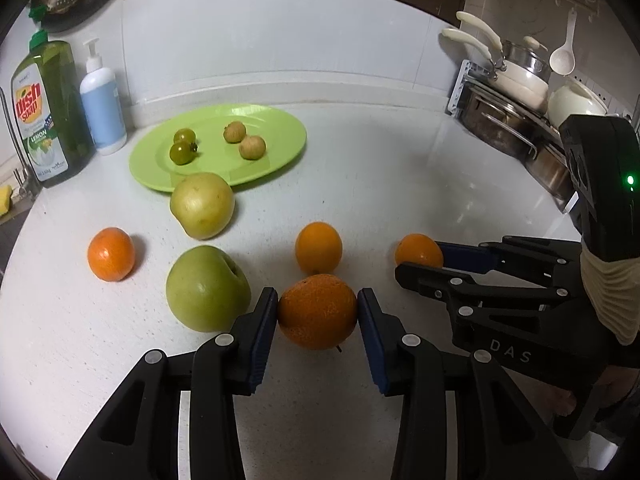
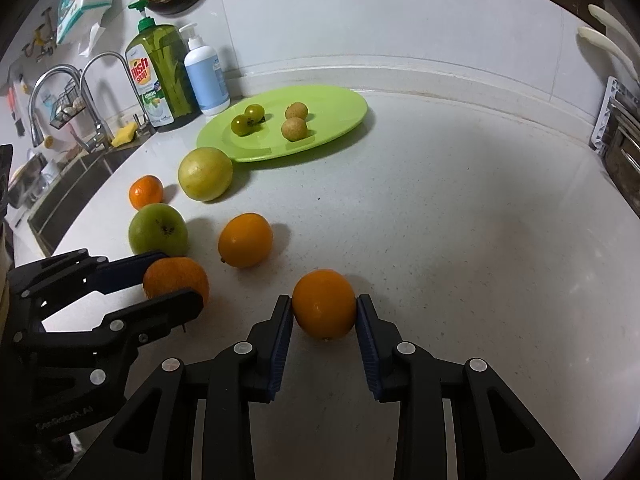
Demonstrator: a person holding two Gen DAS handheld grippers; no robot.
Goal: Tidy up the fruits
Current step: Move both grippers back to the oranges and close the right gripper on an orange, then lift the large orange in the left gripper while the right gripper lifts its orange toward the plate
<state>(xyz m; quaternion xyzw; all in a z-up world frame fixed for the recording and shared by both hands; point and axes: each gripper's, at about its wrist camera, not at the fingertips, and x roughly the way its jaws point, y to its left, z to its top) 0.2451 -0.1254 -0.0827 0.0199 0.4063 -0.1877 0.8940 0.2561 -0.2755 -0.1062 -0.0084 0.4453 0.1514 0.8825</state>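
Note:
My left gripper [image 1: 317,309] is shut on a rough-skinned orange [image 1: 317,311] on the white counter; it also shows in the right wrist view [image 2: 176,278]. My right gripper [image 2: 324,307] is shut on a smooth orange [image 2: 324,303], which shows in the left wrist view [image 1: 419,251] too. Loose on the counter lie another orange [image 1: 319,246], a small mandarin [image 1: 111,254], a green apple [image 1: 207,288] and a yellow pear-like fruit [image 1: 202,205]. A green plate [image 1: 276,128] holds two green tomatoes [image 1: 183,146] and two small brown fruits [image 1: 244,140].
A dish soap bottle [image 1: 46,108] and a white pump bottle [image 1: 102,112] stand at the back left by the sink [image 2: 68,184] and taps. Pots and pans [image 1: 516,92] sit on a rack at the right. The wall runs behind the plate.

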